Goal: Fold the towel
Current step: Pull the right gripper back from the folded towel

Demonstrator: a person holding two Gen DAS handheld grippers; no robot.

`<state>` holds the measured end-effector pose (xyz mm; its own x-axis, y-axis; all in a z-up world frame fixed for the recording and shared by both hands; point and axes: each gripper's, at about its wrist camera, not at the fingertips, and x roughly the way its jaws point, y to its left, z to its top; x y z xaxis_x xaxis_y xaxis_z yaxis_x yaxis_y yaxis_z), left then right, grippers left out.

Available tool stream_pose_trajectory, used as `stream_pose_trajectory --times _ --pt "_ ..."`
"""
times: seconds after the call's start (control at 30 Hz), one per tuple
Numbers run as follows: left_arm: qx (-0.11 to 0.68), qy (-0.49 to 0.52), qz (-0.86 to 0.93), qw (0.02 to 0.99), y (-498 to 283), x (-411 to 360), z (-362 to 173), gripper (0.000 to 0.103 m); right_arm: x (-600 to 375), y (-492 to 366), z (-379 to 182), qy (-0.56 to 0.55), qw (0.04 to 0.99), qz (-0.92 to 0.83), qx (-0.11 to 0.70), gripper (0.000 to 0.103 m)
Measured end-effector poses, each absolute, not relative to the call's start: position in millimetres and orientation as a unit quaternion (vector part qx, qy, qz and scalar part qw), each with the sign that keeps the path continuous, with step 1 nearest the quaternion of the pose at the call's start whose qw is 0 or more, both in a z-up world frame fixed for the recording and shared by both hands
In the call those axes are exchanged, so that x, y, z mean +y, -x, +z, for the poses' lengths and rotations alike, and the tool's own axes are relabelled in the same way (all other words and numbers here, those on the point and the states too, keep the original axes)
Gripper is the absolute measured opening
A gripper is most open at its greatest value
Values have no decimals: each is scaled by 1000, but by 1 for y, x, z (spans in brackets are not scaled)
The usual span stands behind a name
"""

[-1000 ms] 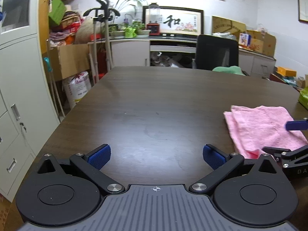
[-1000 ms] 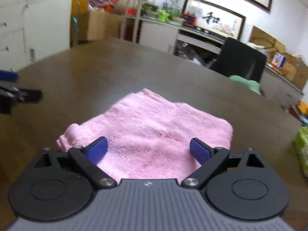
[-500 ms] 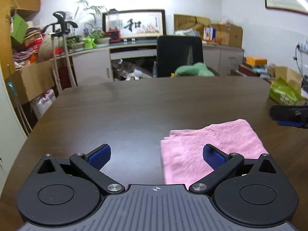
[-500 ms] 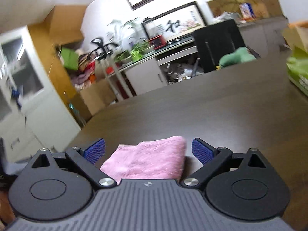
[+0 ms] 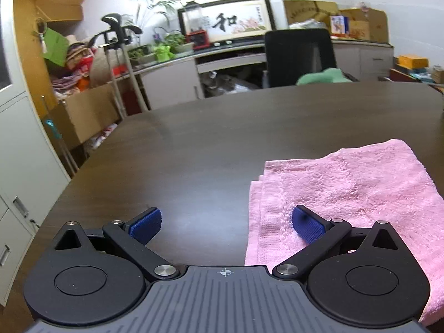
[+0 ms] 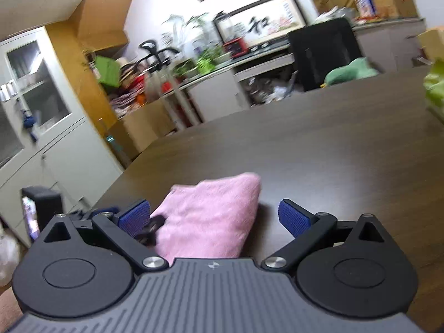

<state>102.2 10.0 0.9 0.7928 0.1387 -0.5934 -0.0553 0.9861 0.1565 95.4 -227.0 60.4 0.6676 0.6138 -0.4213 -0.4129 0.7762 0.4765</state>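
Note:
A pink towel point(image 5: 347, 191) lies folded in layers on the dark wooden table point(image 5: 208, 144), at the right of the left wrist view. My left gripper point(image 5: 226, 224) is open, its right finger over the towel's near left edge, its left finger over bare table. In the right wrist view the towel point(image 6: 211, 213) lies between the fingers of my open right gripper point(image 6: 213, 217), nearer the left finger. Neither gripper holds the towel. Part of the left gripper shows dark beside the towel's left edge in the right wrist view.
A black office chair point(image 5: 299, 55) with a green cushion point(image 5: 323, 76) stands at the table's far edge. White cabinets point(image 5: 16, 144), cardboard boxes point(image 5: 83, 111) and a cluttered counter line the room. A green bag point(image 6: 434, 83) sits at the table's right.
The left gripper has moved closer to the towel, its right finger now over the towel's left edge. The right gripper has swung round to the towel's near end and lowered.

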Motion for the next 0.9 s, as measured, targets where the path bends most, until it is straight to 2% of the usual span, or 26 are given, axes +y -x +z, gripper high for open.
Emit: stream_pose_trajectory --times 0.17,0.23,0.37,0.53,0.67,0.77,0.9 --pt "320 -36 35 946 -95 21 14 101 -219 -93 57 -205 854 374 298 100" --pt "310 -38 34 949 -88 28 23 101 -213 -96 48 -228 819 413 326 100" --pt "306 -70 15 949 -76 29 24 101 -206 -104 36 -211 820 387 365 100" --pt "296 -131 18 946 -68 11 12 101 -214 -95 49 -220 821 404 339 100" --pt "290 -112 23 950 -65 14 13 101 -223 -90 55 -219 836 385 323 100" --pt "285 -88 30 954 -55 23 21 101 -221 -68 59 -151 892 306 297 100" --pt "290 -50 13 956 -35 34 27 103 -219 -39 58 -79 917 270 282 100"
